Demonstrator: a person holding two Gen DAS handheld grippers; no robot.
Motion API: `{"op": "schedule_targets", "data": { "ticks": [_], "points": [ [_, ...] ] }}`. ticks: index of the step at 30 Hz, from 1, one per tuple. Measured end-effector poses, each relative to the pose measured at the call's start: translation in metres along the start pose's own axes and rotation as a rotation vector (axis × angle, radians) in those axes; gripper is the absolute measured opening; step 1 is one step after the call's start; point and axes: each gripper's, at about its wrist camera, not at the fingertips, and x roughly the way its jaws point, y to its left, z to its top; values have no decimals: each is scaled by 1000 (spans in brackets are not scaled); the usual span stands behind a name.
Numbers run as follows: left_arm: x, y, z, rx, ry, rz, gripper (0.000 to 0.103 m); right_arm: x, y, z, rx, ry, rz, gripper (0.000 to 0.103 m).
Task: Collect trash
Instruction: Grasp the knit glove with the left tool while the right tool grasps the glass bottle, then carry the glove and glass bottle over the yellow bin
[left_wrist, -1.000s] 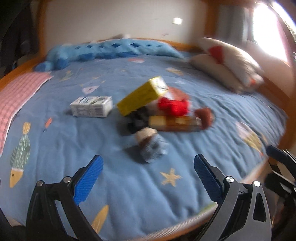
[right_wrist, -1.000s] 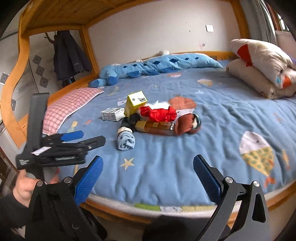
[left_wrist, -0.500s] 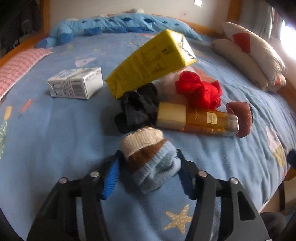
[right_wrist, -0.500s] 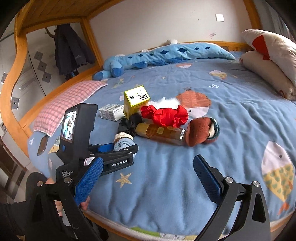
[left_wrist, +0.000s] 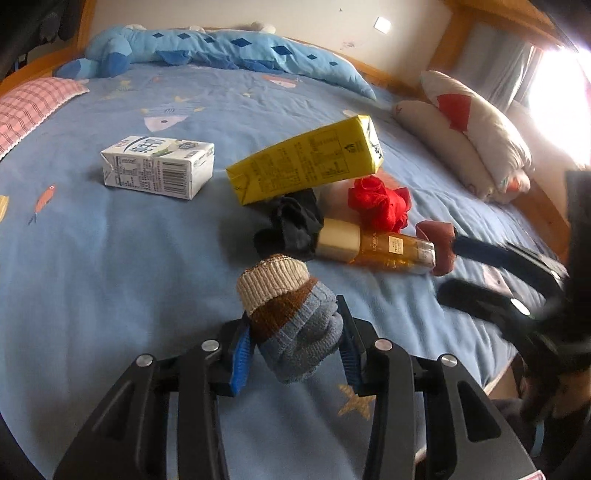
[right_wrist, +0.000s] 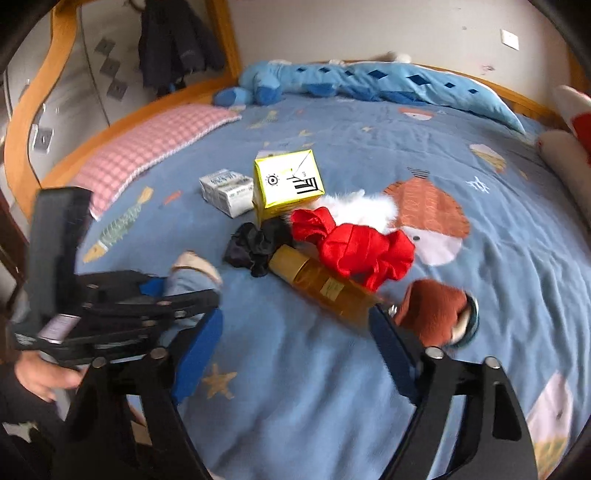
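My left gripper (left_wrist: 295, 347) is shut on a rolled sock (left_wrist: 291, 314), beige, brown and blue, and holds it just above the blue bedspread (left_wrist: 110, 266). Beyond it lie a white milk carton (left_wrist: 159, 166), a yellow carton (left_wrist: 306, 158) tilted on a black cloth (left_wrist: 291, 225), a red cloth (left_wrist: 380, 201), an amber bottle (left_wrist: 376, 245) and a brown sock (left_wrist: 439, 243). My right gripper (right_wrist: 295, 343) is open and empty, its jaws just short of the amber bottle (right_wrist: 321, 286) and the brown sock (right_wrist: 436, 310). The left gripper (right_wrist: 122, 306) with the sock shows at the left there.
A blue plush toy (left_wrist: 221, 48) lies along the back of the bed. Pillows (left_wrist: 476, 125) sit at the right, a pink checked pillow (right_wrist: 147, 151) at the left. A wooden bed frame (right_wrist: 44, 110) curves round the edge. A white fluffy thing (right_wrist: 358, 206) lies behind the red cloth.
My left gripper came down to the rolled sock, closed on it and lifted it slightly. My right gripper moved forward toward the bottle and brown sock, still open.
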Motion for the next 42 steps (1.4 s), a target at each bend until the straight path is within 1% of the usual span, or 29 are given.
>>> {"op": "schedule_targets", "data": {
  "ticks": [2,4,5,6,8,9,11,13,15,17,19,22,26,29,33,35,37,40,42],
  "points": [
    [-4,4,3,-3,-8,-24,41,11,-1,7,-38,36,-15,71],
    [-9,4,3,12,-15,-33,41,24,-1,13,-112,81,-75,64],
    [-10,3,3,19,-18,-34,41,33,-1,15,-162,118,-98,62],
    [-11,4,4,21,-18,-35,41,39,-1,16,-191,145,-102,59],
    [-10,5,3,20,-9,-51,41,51,-2,18,-256,193,-130,49],
    [-10,6,4,18,-7,-54,41,54,-3,18,-275,212,-135,47],
    [-9,8,4,12,2,-64,41,60,-4,18,-307,248,-105,41],
    [-8,11,6,2,4,-71,41,66,-3,19,-346,293,-62,37],
    [-6,12,7,-2,9,-82,41,74,-2,20,-373,338,-33,36],
    [-4,11,7,1,9,-83,41,83,0,19,-385,362,-34,36],
    [-3,11,7,1,14,-92,41,82,4,19,-385,352,-28,35],
    [0,9,7,16,22,-103,41,78,2,17,-333,319,-15,34],
    [-4,4,6,39,21,-126,41,64,-8,9,-201,285,39,32],
    [-11,-3,4,73,14,-140,41,45,-11,-3,-106,246,96,31],
    [-22,-15,-4,105,12,-157,41,7,-5,-20,-50,177,118,31],
    [-28,-22,-10,121,15,-172,41,-13,-2,-27,-28,141,121,31],
    [-35,-33,-18,153,21,-186,41,-26,0,-36,-24,123,115,31],
    [-37,-43,-27,163,38,-198,41,-36,5,-45,-21,118,65,31],
    [-42,-49,-33,165,40,-207,41,-46,7,-53,-12,99,48,31]
  ]
}}
